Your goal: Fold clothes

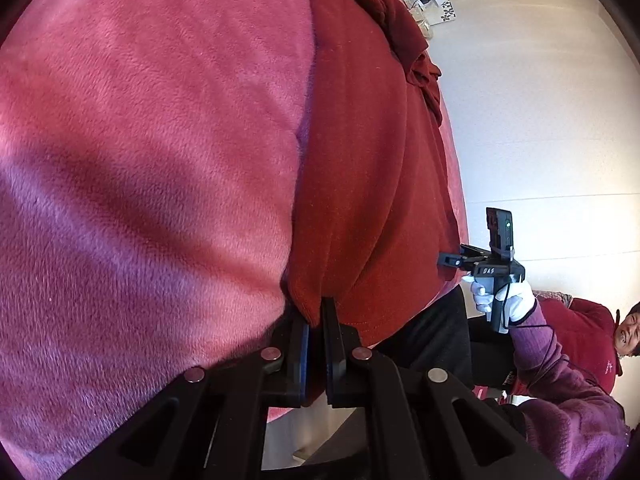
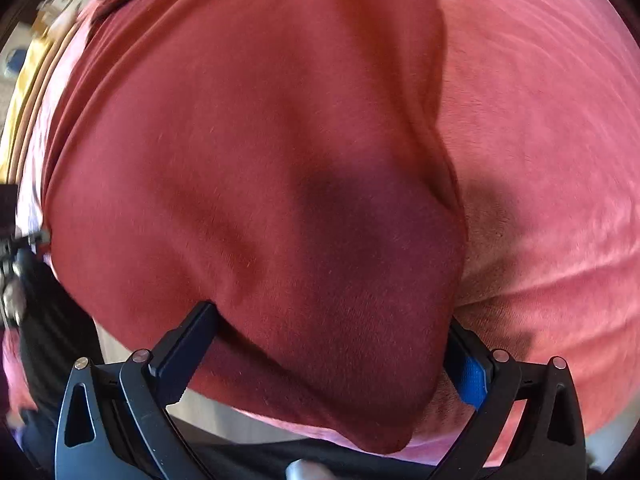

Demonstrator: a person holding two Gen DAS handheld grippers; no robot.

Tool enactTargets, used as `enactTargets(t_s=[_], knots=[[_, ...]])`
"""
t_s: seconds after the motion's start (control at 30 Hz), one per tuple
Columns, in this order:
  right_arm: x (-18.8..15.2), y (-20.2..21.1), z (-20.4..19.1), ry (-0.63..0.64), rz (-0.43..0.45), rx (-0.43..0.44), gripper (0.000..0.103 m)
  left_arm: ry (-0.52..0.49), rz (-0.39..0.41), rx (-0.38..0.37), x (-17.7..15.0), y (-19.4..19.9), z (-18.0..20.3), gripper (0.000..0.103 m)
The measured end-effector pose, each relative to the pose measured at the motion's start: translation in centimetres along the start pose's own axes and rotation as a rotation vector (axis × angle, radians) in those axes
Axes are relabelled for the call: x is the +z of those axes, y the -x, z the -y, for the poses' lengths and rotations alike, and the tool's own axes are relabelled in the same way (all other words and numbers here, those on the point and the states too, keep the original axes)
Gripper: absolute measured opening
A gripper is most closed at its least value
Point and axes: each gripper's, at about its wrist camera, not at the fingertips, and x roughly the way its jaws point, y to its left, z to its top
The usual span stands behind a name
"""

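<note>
A dark red fleece garment (image 1: 360, 168) lies spread on a pink plush blanket (image 1: 140, 160). My left gripper (image 1: 316, 320) is shut on the garment's near hem corner. In the left wrist view my right gripper (image 1: 452, 260) shows at the garment's other hem corner, held by a white-gloved hand. In the right wrist view the garment (image 2: 248, 152) fills the middle, and my right gripper (image 2: 332, 344) is open with its fingers spread wide on either side of the garment's corner. The blue pad (image 2: 470, 380) of its right finger shows beside the cloth.
The pink blanket (image 2: 540, 140) covers the surface to the right. A white wall (image 1: 540, 100) and a person in a red top (image 1: 580, 332) are at the right of the left wrist view. A yellow edge (image 2: 24, 92) shows far left.
</note>
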Motion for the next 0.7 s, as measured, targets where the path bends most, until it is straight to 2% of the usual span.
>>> enactTargets(t_s=[0.07, 0.13, 0.3, 0.33, 0.37, 0.43, 0.47, 0.5, 0.6, 0.63, 0.7], knots=[[-0.3, 0.4, 0.9, -0.03, 0.026, 0.047, 0.103, -0.011, 0.003, 0.011, 0.4, 1.1, -0.6, 0.005], [-0.6, 0.9, 1.6, -0.056, 0.055, 0.075, 0.099, -0.014, 0.01, 0.014, 0.2, 1.7, -1.3, 0.007], [-2.3, 2.1, 2.5, -0.034, 0.154, 0.02, 0.057, 0.032, 0.026, -0.001, 0.3, 1.8, -1.6, 0.013], [-2.7, 2.3, 2.9, -0.037, 0.175, 0.023, 0.053, 0.039, 0.031, -0.001, 0.3, 1.8, -1.6, 0.013], [-3.0, 2.5, 3.4, -0.048, 0.196, 0.033, 0.044, 0.039, 0.043, 0.0, 0.2, 1.8, -1.5, 0.013], [-3.4, 2.7, 3.9, -0.065, 0.219, 0.062, 0.031, 0.049, 0.072, -0.004, 0.1, 1.7, -1.5, 0.013], [-3.6, 2.8, 4.1, -0.068, 0.228, 0.086, 0.02, 0.059, 0.091, -0.008, 0.0, 1.7, -1.5, 0.013], [-3.6, 2.9, 4.0, -0.065, 0.23, 0.097, 0.013, 0.069, 0.108, -0.012, -0.1, 1.6, -1.5, 0.013], [-3.6, 3.0, 3.3, -0.032, 0.22, 0.084, 0.008, 0.078, 0.097, 0.001, 0.1, 1.5, -1.6, 0.011], [-3.6, 3.1, 3.2, -0.028, 0.217, 0.09, 0.007, 0.073, 0.085, 0.022, 0.2, 1.5, -1.4, 0.007], [-3.7, 3.5, 3.4, -0.037, 0.212, 0.123, 0.006, 0.033, 0.071, 0.085, 0.2, 1.6, -0.4, 0.005]])
